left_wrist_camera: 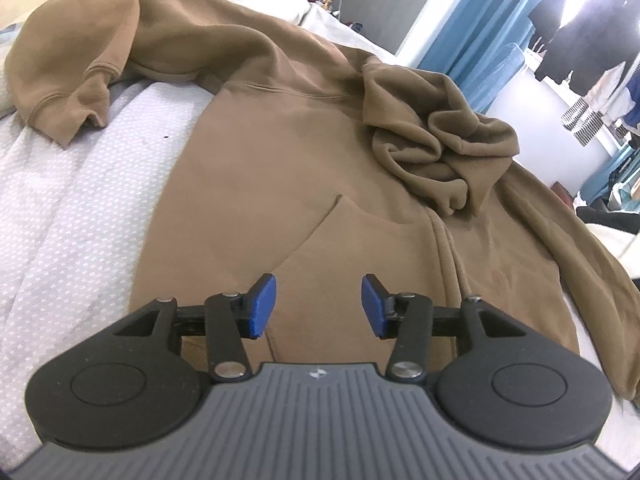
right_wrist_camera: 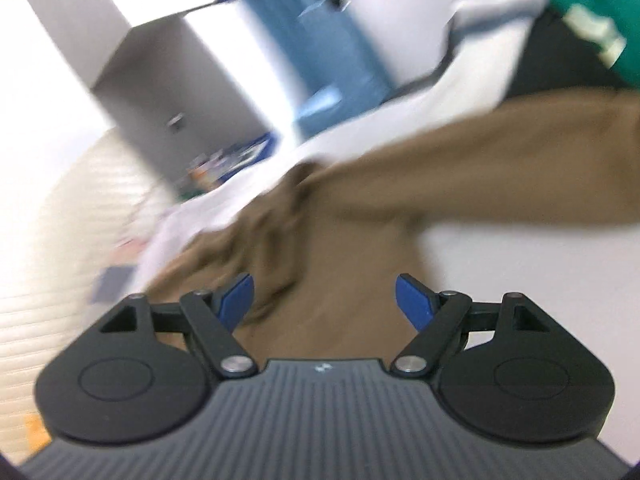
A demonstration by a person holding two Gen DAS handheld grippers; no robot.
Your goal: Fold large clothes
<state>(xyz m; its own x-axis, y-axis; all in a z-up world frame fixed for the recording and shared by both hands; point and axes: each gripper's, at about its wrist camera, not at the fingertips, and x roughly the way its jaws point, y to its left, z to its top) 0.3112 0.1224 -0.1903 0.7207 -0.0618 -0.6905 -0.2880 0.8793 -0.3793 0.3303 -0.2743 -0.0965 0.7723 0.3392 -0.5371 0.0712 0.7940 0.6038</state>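
We judge the brown hoodie (left_wrist_camera: 280, 152) soft, floppy and fairly heavy, so with both the left gripper (left_wrist_camera: 318, 306) and the right gripper (right_wrist_camera: 324, 300) apart and holding nothing, we would pinch the 2 thick ribbed cuffs, 1 ahead to the left of the left tongs (left_wrist_camera: 68, 108).

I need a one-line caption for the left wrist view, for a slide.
Open left gripper hovers empty over a brown hoodie spread on a white bed cover, its hood bunched on the chest.

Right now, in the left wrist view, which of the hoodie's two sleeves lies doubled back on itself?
The left-hand sleeve: it loops back, cuff showing on the quilt. The right-hand sleeve runs straight out.
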